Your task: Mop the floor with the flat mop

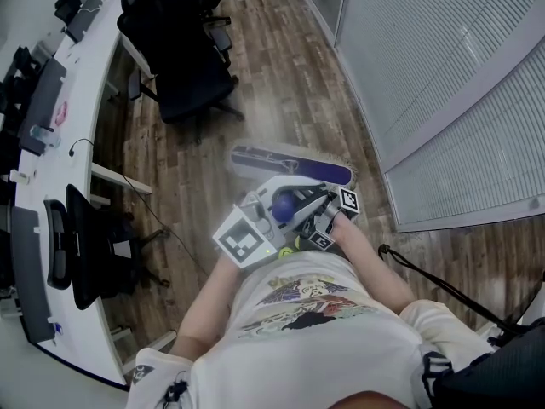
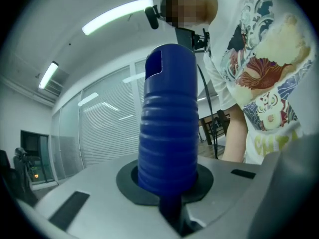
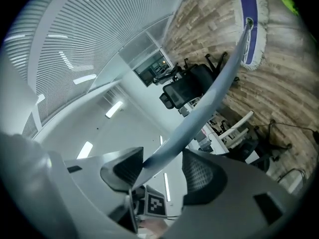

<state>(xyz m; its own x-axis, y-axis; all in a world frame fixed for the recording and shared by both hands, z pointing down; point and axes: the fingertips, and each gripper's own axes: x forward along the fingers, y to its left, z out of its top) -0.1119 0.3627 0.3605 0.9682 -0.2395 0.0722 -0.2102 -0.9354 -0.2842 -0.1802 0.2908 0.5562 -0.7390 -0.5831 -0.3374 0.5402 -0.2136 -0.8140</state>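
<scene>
closest in, the person's white printed t-shirt [image 1: 298,313] fills the bottom of the head view, and both bare forearms [image 1: 213,301] reach forward to two grippers held side by side just in front of the chest. the left gripper [image 2: 167,185] has its jaws closed on the blue ribbed handle grip [image 2: 167,128]. in the left gripper view this grip stands upright between the jaws, caught at its lower end from either side. just beside it, on the right in the head view, the right gripper [image 3: 157,168] pinches the pale grey-blue pole [image 3: 214,88]. the pole runs between the two black ribbed pads [image 3: 202,176], and both lie against it with the jaws standing fairly wide.

from that grip the pole slants away and down to the flat mop head [image 1: 289,164], purple on top with a white fringe. it lies flat on the brown wood-plank floor [image 1: 281,83], a short way ahead of the person. off to the left a black office chair [image 1: 81,245] sits against a long white desk [image 1: 81,118] that curves away along that side. further on, past the mop head, a second black swivel chair [image 1: 192,75] stands on the floor near the desk. white slatted blinds [image 1: 443,75] line the right side of the room.
</scene>
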